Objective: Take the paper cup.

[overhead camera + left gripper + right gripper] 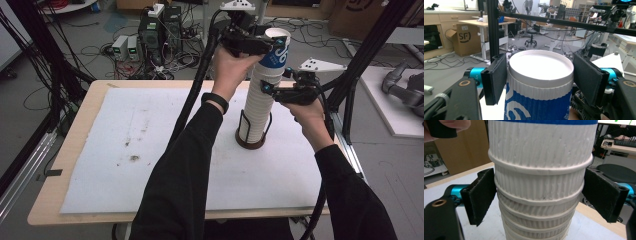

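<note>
Top cup [276, 47] sits upside down atop cup stack [257, 110] in holder [251, 140] on table [80, 125]; left gripper [265, 45] pinches it, right gripper [270, 90] clamps stack below. Separation step, next likely straight lift, steady lower hold

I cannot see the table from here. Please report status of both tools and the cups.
Left tool shut on top cup. Right tool clamped on cup stack below. Nothing in the way.

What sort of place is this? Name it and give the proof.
Likely a robotics lab or workshop: black metal frame beams, tangled cables and electronics boxes on the grey floor, and brown cardboard boxes beside wooden workbenches.
</note>
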`<move>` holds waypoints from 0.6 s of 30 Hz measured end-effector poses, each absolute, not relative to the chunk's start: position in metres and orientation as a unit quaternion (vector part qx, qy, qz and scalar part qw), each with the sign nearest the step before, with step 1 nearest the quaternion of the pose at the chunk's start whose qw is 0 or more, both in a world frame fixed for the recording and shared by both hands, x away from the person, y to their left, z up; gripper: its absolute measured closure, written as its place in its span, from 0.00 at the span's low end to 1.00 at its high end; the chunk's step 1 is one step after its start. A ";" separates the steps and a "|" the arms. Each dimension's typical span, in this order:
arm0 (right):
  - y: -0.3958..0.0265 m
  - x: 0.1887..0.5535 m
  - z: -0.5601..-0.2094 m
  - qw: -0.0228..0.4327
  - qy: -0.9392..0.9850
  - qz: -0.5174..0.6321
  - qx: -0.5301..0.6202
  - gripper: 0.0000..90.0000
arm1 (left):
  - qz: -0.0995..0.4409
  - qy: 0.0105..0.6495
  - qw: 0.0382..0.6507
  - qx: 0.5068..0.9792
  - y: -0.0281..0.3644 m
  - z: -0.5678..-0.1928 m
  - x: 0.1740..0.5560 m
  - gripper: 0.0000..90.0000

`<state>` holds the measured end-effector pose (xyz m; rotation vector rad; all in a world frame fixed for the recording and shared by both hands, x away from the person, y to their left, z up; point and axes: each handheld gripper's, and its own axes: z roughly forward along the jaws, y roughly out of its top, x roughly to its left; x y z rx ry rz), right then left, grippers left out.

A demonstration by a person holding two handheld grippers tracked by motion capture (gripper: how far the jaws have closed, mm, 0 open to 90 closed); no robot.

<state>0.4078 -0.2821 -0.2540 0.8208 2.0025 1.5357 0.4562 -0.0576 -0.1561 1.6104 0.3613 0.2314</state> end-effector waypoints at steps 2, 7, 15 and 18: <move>-0.282 0.408 -0.254 0.243 0.732 0.562 0.299 0.15 | 0.106 0.160 0.677 0.711 -0.057 -0.155 0.455 0.34; -0.282 0.407 -0.254 0.243 0.732 0.561 0.300 0.15 | 0.116 0.156 0.690 0.697 -0.054 -0.147 0.452 0.34; -0.281 0.407 -0.254 0.243 0.732 0.562 0.300 0.15 | 0.120 0.157 0.702 0.685 -0.048 -0.138 0.451 0.34; -0.281 0.407 -0.254 0.243 0.731 0.562 0.301 0.15 | 0.127 0.153 0.702 0.683 -0.048 -0.133 0.449 0.34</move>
